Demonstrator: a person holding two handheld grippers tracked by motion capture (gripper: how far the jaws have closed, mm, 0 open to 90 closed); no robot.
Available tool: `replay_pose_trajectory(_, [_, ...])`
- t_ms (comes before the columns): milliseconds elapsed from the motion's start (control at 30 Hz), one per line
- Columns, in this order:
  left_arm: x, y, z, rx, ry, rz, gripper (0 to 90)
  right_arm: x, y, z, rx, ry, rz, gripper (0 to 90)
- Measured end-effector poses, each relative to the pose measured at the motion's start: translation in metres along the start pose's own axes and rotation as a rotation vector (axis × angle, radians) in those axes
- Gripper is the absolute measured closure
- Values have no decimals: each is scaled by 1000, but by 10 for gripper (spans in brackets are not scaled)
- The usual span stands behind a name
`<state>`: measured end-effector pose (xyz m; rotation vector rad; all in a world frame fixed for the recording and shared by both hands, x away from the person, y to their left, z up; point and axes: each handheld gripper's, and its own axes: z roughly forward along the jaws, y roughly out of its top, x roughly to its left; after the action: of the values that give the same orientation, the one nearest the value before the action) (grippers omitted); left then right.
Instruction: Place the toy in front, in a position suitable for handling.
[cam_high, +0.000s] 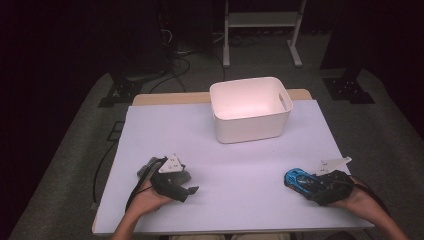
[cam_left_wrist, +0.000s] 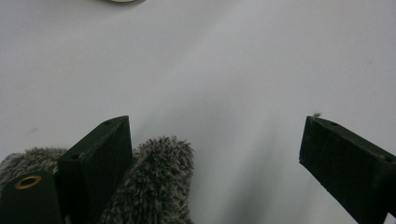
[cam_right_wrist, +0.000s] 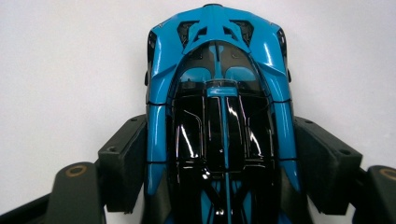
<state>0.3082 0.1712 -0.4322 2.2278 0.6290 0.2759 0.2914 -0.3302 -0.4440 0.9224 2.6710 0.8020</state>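
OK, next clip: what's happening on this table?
A person sits at a white table with a gripper in each hand. The right gripper has its jaws on both sides of a blue and black toy car, pads against its flanks. The left gripper stands open, with a grey fuzzy plush thing against its one jaw. A white bin waits at the far middle of the table, with nothing visible inside.

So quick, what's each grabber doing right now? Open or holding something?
Left gripper: open, holding nothing; a grey fuzzy toy lies beside one jaw.
Right gripper: closed on the sides of the blue toy car.
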Motion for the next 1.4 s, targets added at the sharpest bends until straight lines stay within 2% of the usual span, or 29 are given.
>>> replay_pose_trajectory(167, [1,-1,-1,-2,2,-5,89,-2,-2,-1,-16,13,12,252])
replay_pose_trajectory(533, [1,-1,-1,-5,-1,-9,89,0,-5,-5,-22,-1,2,254])
replay_pose_trajectory(667, [1,-1,-1,-6,-1,-13,89,1,-3,-6,-17,1,-7,254])
replay_pose_trajectory(867, [3,-1,-3,-7,0,-17,89,3,4,-13,-37,18,-11,254])
replay_pose_trajectory(1067, [4,-2,-4,-8,6,-13,89,10,23,-24,-58,40,-58,254])
replay_pose_trajectory(1100, [4,-2,-5,-10,5,-15,89,16,38,-30,-72,56,-91,254])
replay_pose_trajectory(1167, [4,-2,-6,-8,5,-14,89,21,49,-33,-80,63,-117,254])
replay_pose_trajectory(1233, [5,-2,-7,-4,6,-12,89,26,62,-36,-95,91,-140,254])
replay_pose_trajectory(1400, [7,-3,-10,1,9,-5,89,41,97,-38,-111,132,-227,253])
